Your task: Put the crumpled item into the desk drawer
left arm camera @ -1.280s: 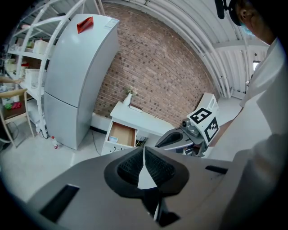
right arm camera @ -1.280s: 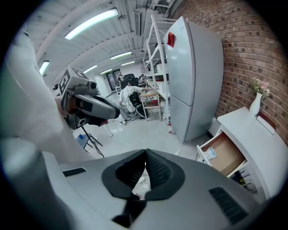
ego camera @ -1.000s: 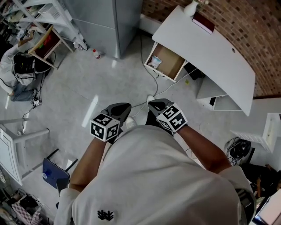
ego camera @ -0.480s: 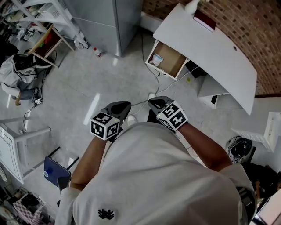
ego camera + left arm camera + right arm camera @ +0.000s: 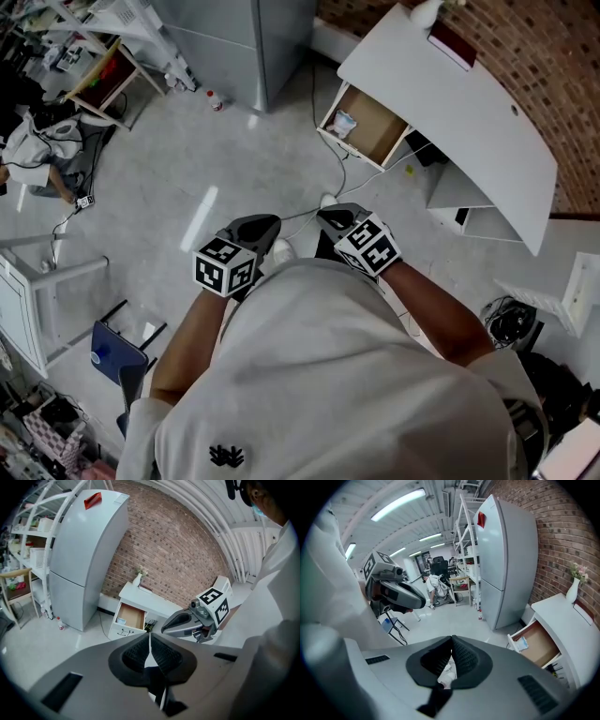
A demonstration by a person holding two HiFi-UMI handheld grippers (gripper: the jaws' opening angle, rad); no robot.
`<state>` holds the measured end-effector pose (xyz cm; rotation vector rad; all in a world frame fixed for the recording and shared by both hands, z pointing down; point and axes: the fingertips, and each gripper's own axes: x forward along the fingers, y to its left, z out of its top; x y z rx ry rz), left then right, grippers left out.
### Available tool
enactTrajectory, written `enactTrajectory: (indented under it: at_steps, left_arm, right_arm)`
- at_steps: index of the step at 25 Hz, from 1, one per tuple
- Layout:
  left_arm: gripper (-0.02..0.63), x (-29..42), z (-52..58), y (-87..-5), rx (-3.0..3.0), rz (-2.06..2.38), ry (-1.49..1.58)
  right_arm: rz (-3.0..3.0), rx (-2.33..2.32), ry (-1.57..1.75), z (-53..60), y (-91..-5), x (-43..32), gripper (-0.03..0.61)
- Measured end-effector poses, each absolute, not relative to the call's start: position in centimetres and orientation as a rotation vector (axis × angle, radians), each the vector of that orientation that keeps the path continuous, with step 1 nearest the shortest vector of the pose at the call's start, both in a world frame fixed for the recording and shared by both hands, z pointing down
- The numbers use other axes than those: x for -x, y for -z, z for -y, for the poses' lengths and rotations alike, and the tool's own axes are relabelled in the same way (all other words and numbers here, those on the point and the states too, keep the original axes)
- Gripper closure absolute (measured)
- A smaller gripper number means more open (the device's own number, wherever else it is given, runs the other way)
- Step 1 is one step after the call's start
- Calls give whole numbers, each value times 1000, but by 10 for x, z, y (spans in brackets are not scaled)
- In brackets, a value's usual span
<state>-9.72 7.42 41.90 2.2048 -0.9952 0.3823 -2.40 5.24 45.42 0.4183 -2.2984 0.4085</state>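
Closed on nothing: left hand-held gripper point(image 5: 268, 225) and right hand-held gripper point(image 5: 325, 220). A pale crumpled item point(image 5: 344, 123), its detail indistinct, lies in the white table's point(image 5: 450, 94) open wooden drawer point(image 5: 375, 131).

The head view looks steeply down from high above. Both gripper views look level and share the drawer point(image 5: 366, 127) at one o'clock.

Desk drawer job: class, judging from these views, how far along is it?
Done, it seems: a pale crumpled item lies in a front corner of the open desk drawer. In hand: nothing; the left gripper and right gripper are both shut and empty, held well back from it. Left: possibly only shutting the drawer.
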Motion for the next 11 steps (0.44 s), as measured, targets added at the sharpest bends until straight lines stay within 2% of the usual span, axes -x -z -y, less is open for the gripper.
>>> enactTrajectory:
  at_steps: [11]
  left_arm:
    - [583,70,-11,-423,-2196,985,-410]
  right_arm:
    - [2289,-408,-428,11,-464,-2,551]
